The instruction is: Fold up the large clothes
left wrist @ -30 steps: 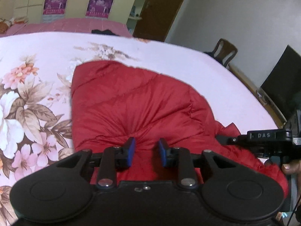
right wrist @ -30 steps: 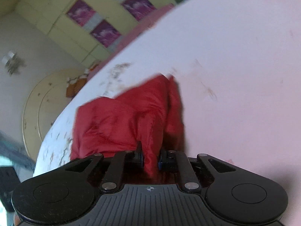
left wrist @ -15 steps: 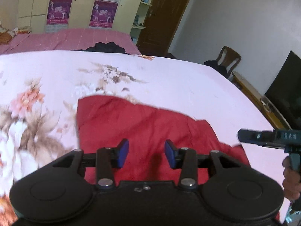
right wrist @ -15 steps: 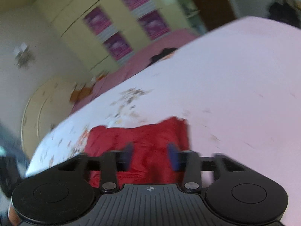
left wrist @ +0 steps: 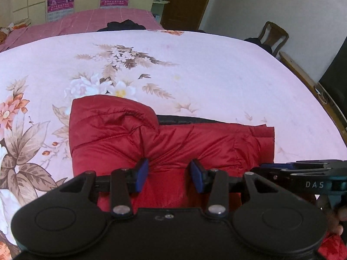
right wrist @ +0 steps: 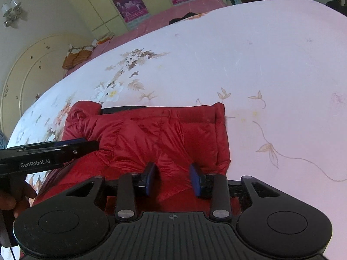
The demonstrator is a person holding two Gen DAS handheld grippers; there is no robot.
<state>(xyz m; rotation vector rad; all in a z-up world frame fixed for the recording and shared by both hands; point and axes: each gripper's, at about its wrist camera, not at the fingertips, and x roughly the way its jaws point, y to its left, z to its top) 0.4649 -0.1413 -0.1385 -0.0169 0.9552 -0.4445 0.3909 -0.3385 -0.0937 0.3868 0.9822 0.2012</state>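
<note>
Red padded jacket lying folded on the bed; both hand-held grippers open and empty.

The bed [left wrist: 216, 69], under a pink floral sheet, carries the red padded jacket [left wrist: 173, 143] as a compact, roughly rectangular bundle at its near edge, a dark lining strip showing along the far side. Judged from this, the main folds are done; a final fold or tidying may remain. The left hand-held gripper [left wrist: 169, 174] and right hand-held gripper [right wrist: 173, 178] hover over the jacket's near portion, jaws spread wide, gripping nothing.
</note>
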